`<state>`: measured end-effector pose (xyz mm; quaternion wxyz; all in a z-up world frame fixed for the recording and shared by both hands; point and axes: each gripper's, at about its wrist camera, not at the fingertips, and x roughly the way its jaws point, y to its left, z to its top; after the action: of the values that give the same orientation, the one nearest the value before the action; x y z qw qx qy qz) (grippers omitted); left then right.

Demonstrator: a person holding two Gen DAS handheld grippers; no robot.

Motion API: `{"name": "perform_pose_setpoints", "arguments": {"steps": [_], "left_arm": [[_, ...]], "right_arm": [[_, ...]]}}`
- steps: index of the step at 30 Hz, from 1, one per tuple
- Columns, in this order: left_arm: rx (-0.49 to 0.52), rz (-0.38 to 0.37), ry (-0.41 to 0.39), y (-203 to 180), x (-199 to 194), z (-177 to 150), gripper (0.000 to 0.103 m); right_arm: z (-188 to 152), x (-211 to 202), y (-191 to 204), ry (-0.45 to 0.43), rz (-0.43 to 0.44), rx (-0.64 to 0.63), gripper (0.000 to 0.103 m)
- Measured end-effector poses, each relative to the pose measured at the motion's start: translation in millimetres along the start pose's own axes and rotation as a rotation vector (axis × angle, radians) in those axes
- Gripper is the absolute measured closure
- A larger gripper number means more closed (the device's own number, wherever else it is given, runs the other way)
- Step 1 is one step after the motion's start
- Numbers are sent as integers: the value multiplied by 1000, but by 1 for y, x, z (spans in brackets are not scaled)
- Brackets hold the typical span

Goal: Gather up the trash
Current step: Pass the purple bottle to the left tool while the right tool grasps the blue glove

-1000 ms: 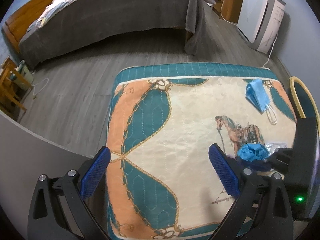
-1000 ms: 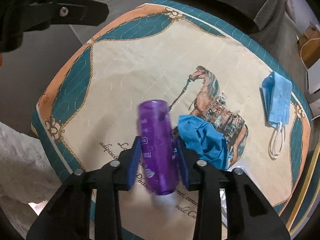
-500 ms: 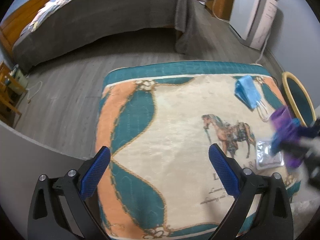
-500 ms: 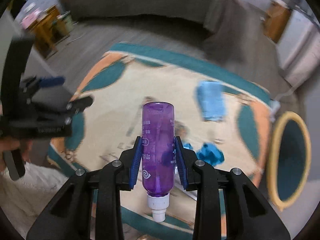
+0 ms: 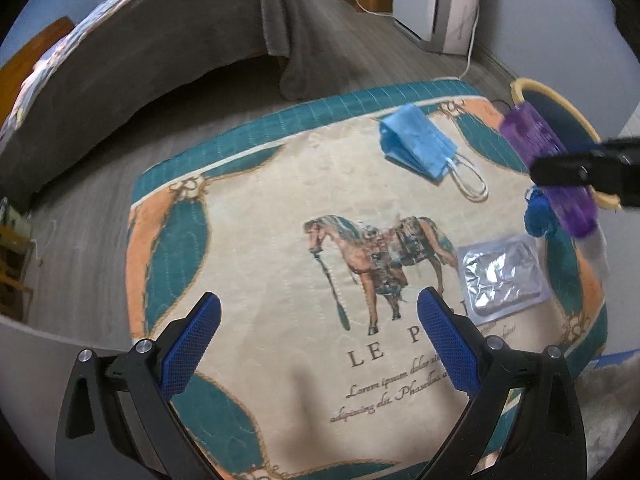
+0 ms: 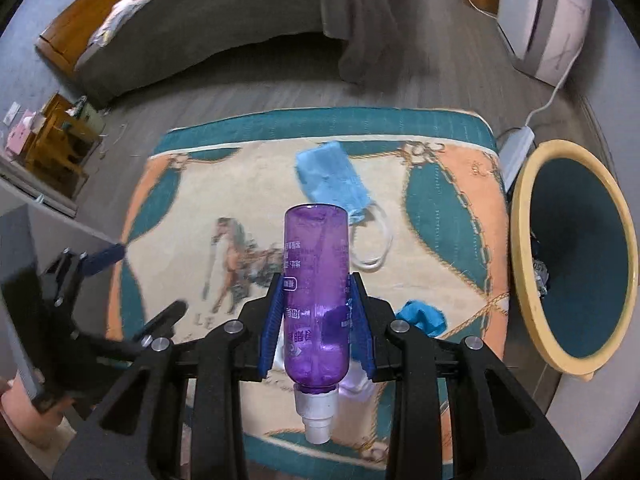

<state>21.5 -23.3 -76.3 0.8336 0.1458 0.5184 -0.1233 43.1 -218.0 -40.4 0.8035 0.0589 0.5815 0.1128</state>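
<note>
My right gripper point(image 6: 318, 322) is shut on a purple plastic bottle point(image 6: 316, 280), white cap toward the camera, held above the horse-print cloth point(image 6: 256, 184). The bottle also shows in the left wrist view point(image 5: 548, 160), near the bin. A yellow-rimmed teal trash bin point(image 6: 524, 240) stands to the right of the cloth with some trash inside. On the cloth lie a blue face mask point(image 5: 416, 146), a crumpled blue piece point(image 5: 538, 216) and a clear silvery wrapper point(image 5: 500, 276). My left gripper point(image 5: 318, 342) is open and empty above the cloth's near side.
A bed with a grey cover point(image 5: 160, 52) stands beyond the cloth across grey wood flooring. A white appliance point(image 6: 548, 20) with a cord is at the back right. A small wooden table point(image 6: 56, 140) stands at the left.
My right gripper lifted the purple bottle off the cloth and carried it right, toward the bin. My left gripper shifted so the cloth's right side is now in view.
</note>
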Motion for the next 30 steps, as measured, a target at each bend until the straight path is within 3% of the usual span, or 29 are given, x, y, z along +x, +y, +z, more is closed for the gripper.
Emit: {"name": "perform_pose_setpoints", "arguments": {"steps": [2,6,11,16,21,30], "left_arm": [[8,3,10,-3,3,-1,6],[25,12,26,-10,10,-1,6],[32,9,32,-18,13,3,6],[43,-6,20,-30,12,11,6],[21,-52,4,-47,17,27,6],[-69,-186,-25,-86,35,49,8]], "right_arm": [[2,13,-6,23,-57,-21,71],[0,36,-11,70,-91,-42,71],[6,47,-13,48,-67,-48,68],[15,27,-28,7,-56,18,67],[14,26,-55,14,-111,74,67],[8,32,-89,35,-78,182,67]]}}
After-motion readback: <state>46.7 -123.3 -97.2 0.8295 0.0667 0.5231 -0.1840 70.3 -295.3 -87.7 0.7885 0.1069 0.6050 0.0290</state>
